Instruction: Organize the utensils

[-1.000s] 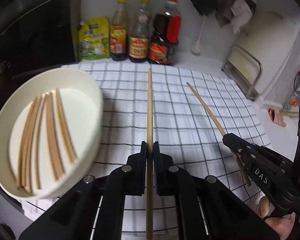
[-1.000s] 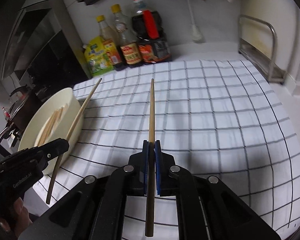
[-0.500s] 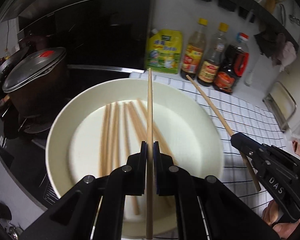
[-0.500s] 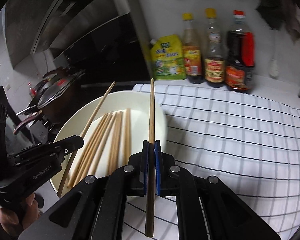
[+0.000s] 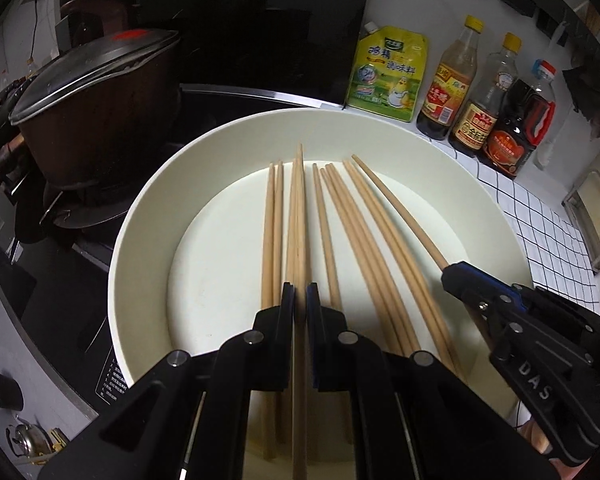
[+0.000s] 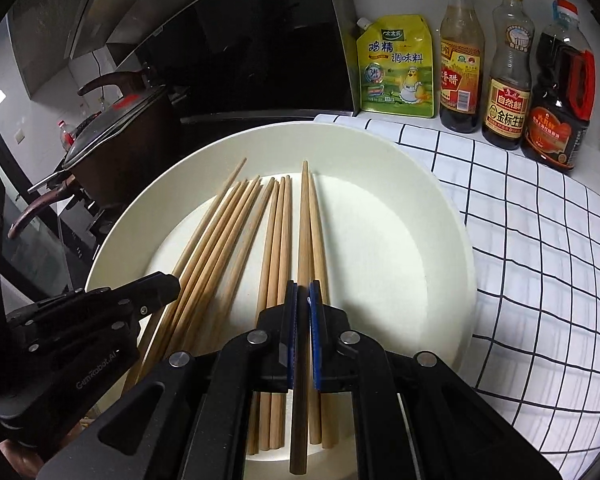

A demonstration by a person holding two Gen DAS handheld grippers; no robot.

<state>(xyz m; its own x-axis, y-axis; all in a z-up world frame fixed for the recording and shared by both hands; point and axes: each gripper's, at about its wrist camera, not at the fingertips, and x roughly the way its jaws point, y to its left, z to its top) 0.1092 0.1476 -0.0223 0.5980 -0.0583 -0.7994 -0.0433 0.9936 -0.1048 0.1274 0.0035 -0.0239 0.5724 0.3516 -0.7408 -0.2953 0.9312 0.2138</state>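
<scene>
Each hand-held gripper [image 5: 299, 300] [image 6: 303, 300] clamps a chopstick [image 5: 299, 216] [image 6: 303, 232] over the plate [image 5: 148, 200]; only the right view shows checked cloth [image 6: 540, 240].

The chopsticks [image 5: 296, 216] looked like pale, matt, smooth wood. Beneath the tongs [image 5: 299, 298], of matt black plastic, the cream dish [image 5: 140, 208] had a smooth, faintly glossy finish. Right of them lay a checked cloth [image 6: 540, 240]; left, a pot [image 5: 92, 92] with a shiny metal-rimmed lid.

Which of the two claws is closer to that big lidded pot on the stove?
Left. The left claw holds a chopstick over the plate, on the side by the pot; the right claw holds another toward the checked cloth, farther off.
</scene>
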